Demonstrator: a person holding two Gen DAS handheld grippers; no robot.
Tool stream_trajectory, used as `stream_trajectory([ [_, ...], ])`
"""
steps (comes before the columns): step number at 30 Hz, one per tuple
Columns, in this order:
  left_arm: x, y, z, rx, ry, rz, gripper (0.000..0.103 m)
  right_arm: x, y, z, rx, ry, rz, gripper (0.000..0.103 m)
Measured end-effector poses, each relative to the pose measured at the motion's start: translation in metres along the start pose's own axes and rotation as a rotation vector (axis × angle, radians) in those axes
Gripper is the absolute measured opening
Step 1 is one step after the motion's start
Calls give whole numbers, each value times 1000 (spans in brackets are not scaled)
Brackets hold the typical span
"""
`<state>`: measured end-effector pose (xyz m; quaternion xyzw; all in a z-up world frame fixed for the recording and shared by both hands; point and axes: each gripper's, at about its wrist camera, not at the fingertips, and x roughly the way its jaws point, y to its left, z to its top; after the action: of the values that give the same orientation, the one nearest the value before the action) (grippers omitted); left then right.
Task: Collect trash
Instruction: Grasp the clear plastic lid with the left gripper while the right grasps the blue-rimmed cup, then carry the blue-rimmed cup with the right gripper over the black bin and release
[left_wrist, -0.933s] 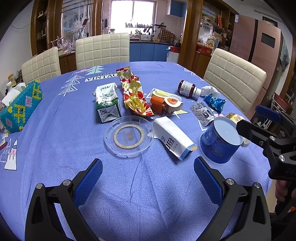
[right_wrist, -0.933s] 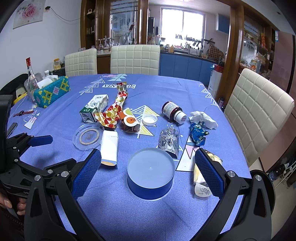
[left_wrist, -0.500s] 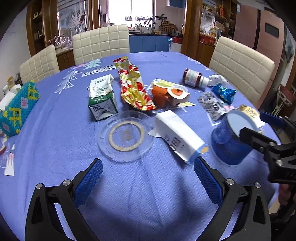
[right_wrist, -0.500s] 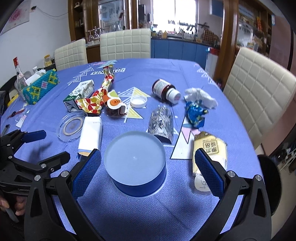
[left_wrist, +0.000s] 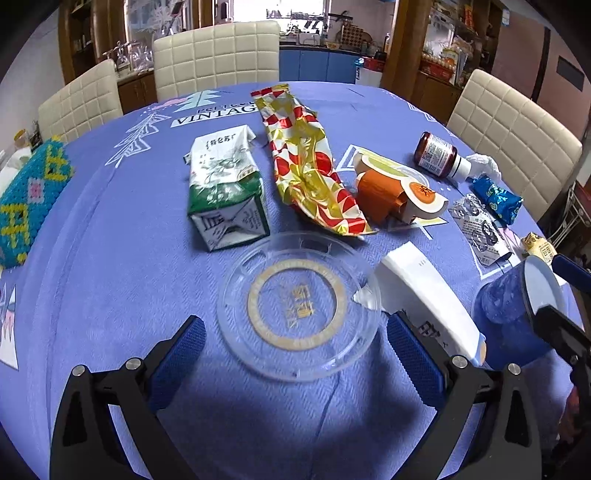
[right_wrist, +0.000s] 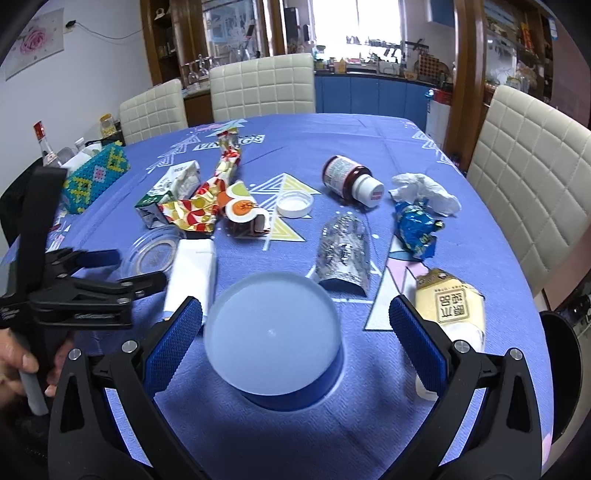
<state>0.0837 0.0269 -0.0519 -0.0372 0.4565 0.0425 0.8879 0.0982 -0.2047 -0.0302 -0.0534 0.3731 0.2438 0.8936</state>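
The right gripper (right_wrist: 295, 332) is spread wide with its blue pads either side of the blue round tub (right_wrist: 275, 343), holding nothing yet; the tub stands at the table's near edge. It looks light, stiff and smooth-walled, so a squeeze across its sides suits. The left gripper (left_wrist: 295, 350) gapes empty over the clear plastic lid (left_wrist: 299, 310), beside the white box (left_wrist: 428, 299).

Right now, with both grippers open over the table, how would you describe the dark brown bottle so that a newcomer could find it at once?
Start from the blue tablecloth and look toward the cream chair on the right side. The brown bottle lies tipped on its side there, just left of the crumpled white tissue. It alone is dark glass with a white cap and printed label; its neighbours are wrappers and cartons.
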Motion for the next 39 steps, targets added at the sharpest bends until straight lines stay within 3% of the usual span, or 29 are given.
stream_trajectory([
  [8,11,3,7,17,9,-17,97,12,11,-6,-89,29,-30,99],
  [9,12,2,7,29,5,-24,97,13,11,-6,-90,30,-31,96],
  [11,12,0,7,38,-2,-33,96,18,10,-5,-92,51,-14,75],
  [13,13,-1,8,42,-4,-36,96,19,10,-5,-92,50,-11,75],
  [15,12,-1,9,39,-17,-39,86,17,11,-3,-100,34,-3,75],
  [19,8,4,9,3,-24,-57,86,12,12,1,-102,3,-14,75],
  [26,-20,0,14,-2,-126,24,86,-6,-4,13,-84,-75,-47,75],
  [32,-50,-24,24,35,-242,35,86,-20,-33,19,-36,-119,-96,75],
  [39,-44,-83,38,141,-227,-38,86,-38,-77,11,39,-140,-156,75],
])
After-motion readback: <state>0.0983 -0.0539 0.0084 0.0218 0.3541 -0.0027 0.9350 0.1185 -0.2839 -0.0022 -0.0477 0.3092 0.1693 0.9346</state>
